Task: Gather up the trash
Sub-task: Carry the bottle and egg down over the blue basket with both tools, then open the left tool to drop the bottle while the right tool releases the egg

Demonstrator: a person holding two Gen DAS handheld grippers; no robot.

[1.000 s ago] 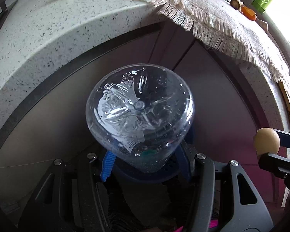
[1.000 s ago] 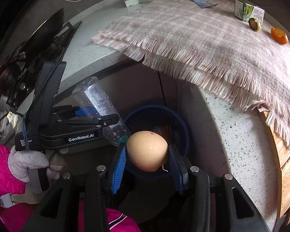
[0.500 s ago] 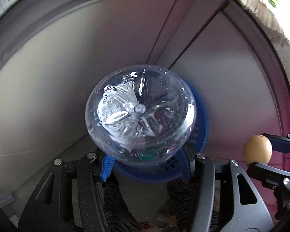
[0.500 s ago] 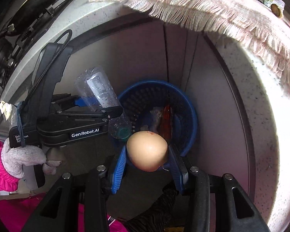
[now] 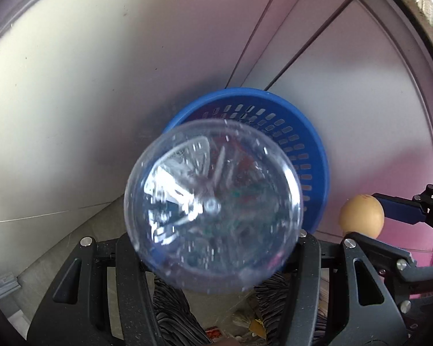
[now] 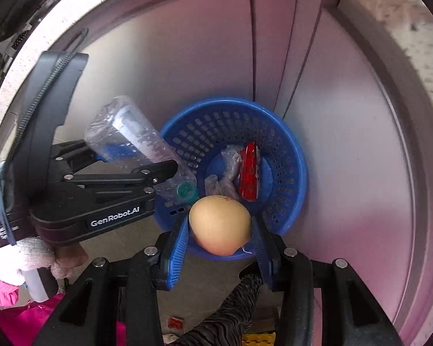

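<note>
The left gripper [image 6: 170, 178] pinches a clear plastic bottle [image 6: 132, 141] between its two black fingers. The bottle is tilted, its green cap [image 6: 184, 189] pointing down past the fingertips and hanging just over the near rim of the blue basket [image 6: 291, 155]. In the left wrist view the bottle's [image 5: 213, 204] round bottom faces straight back at the camera and hides the finger pads, so the grip itself is readable only from the other side; beyond the bottle, ahead of the fingers, part of the basket's [image 5: 309, 155] perforated wall shows.

The right gripper [image 6: 220, 240] has its blue pads [image 6: 179, 245] closed on a tan egg [image 6: 220, 225], one pad on each flank. The egg carries a small red mark on top and looks broken at its lower edge, though I cannot tell for sure. It sits between the fingertips right above the basket's near rim. From the left wrist view the same egg [image 5: 361, 215] appears off to the right of the left fingers, caught in the right gripper [image 5: 366, 225].

Inside the basket, ahead of both sets of fingers, lie a red wrapper [image 6: 249, 173] and some crumpled clear plastic [image 6: 229, 167]. The basket stands on the floor against pale cabinet doors [image 6: 187, 66].

A white-gloved hand [image 6: 29, 256] with a pink sleeve holds the left gripper's handle.
</note>
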